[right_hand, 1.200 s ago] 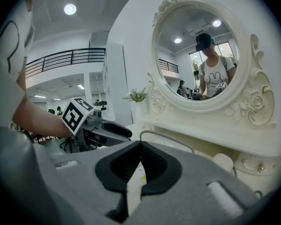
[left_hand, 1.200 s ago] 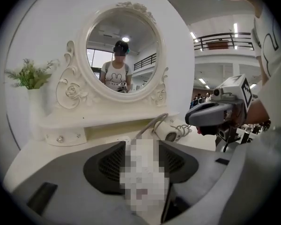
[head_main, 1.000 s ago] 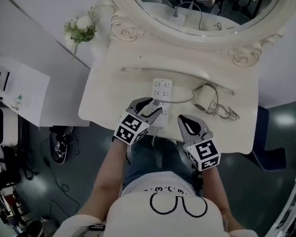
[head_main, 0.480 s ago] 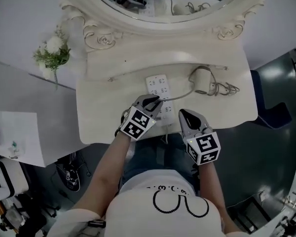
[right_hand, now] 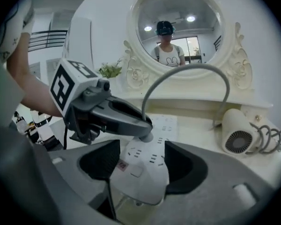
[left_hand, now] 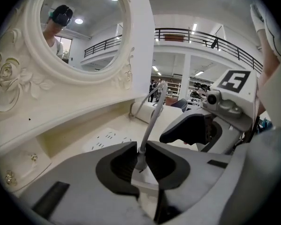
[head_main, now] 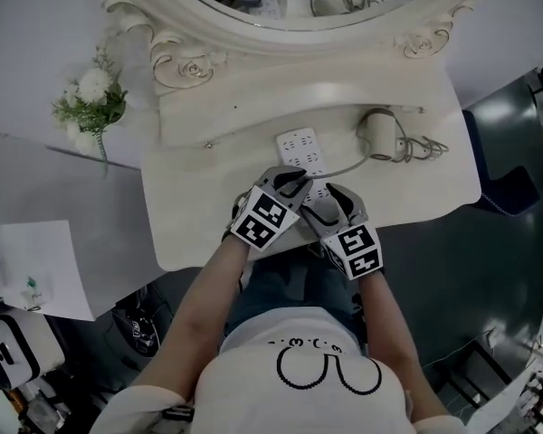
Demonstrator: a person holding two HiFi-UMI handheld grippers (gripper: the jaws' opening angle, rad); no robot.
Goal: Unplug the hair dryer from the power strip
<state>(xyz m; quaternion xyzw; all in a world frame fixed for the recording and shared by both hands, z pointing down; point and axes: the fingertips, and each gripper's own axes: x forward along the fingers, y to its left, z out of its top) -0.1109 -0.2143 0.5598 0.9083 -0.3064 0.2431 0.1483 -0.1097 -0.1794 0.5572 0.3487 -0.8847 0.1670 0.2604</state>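
A white power strip (head_main: 299,147) lies on the cream dressing table (head_main: 195,215), its near end under both grippers. My left gripper (head_main: 296,183) has just closed and is shut on the hair dryer's plug (left_hand: 139,162), which sits in the strip. The grey cord (left_hand: 152,121) arcs up from the plug to the white hair dryer (head_main: 378,136) lying at the right. My right gripper (right_hand: 140,161) has just opened. Its jaws straddle the strip's near end (right_hand: 145,168) without pinching it. From the right gripper view, the left gripper (right_hand: 131,121) sits just ahead on the plug.
An ornate round mirror (head_main: 253,43) backs the table, above a raised shelf ledge (head_main: 281,98). A small flower bunch (head_main: 90,98) stands at the left. The dryer's coiled cord (head_main: 425,147) lies near the table's right end. The front edge is at my waist.
The left gripper's jaws closed on the plug and then held still. The right gripper came down and leftward beside it and opened over the strip's near end.
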